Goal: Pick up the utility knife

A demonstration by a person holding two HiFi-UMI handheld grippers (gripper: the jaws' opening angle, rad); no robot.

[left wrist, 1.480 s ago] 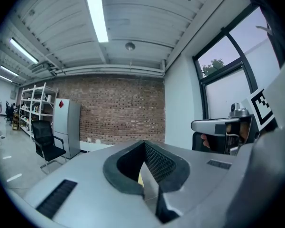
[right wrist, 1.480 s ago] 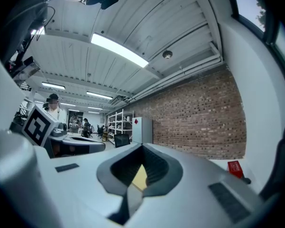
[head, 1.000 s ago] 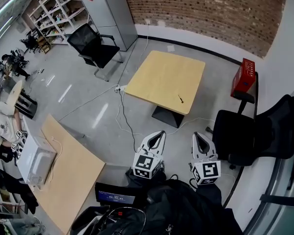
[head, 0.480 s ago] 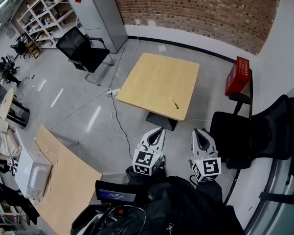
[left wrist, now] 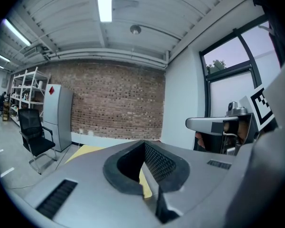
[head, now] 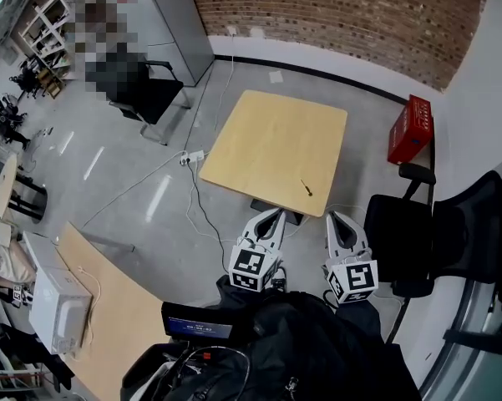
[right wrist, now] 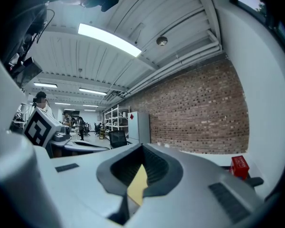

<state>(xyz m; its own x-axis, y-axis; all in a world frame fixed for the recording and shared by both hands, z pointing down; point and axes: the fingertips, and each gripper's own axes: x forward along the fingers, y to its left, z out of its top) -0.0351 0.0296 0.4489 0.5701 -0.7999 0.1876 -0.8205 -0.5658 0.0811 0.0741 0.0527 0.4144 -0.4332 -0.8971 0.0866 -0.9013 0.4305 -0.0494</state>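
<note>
While the utility knife (head: 305, 188) lies near the wooden table's (head: 267, 140) near edge, at 11 o'clock from the right gripper (head: 334, 218), both it and the left gripper (head: 273, 215) are pressed together and empty; I'd spread the right jaws before reaching.

— What stood in the room?
— A brick wall (head: 342, 15) ran behind a square wooden table (head: 267, 132) on grey floor (head: 142, 174).
— And around it?
— Black chairs (head: 405, 232), a grey cabinet (head: 180, 15), white shelves (head: 46, 27); a strip light (left wrist: 104, 4) glowed overhead.
</note>
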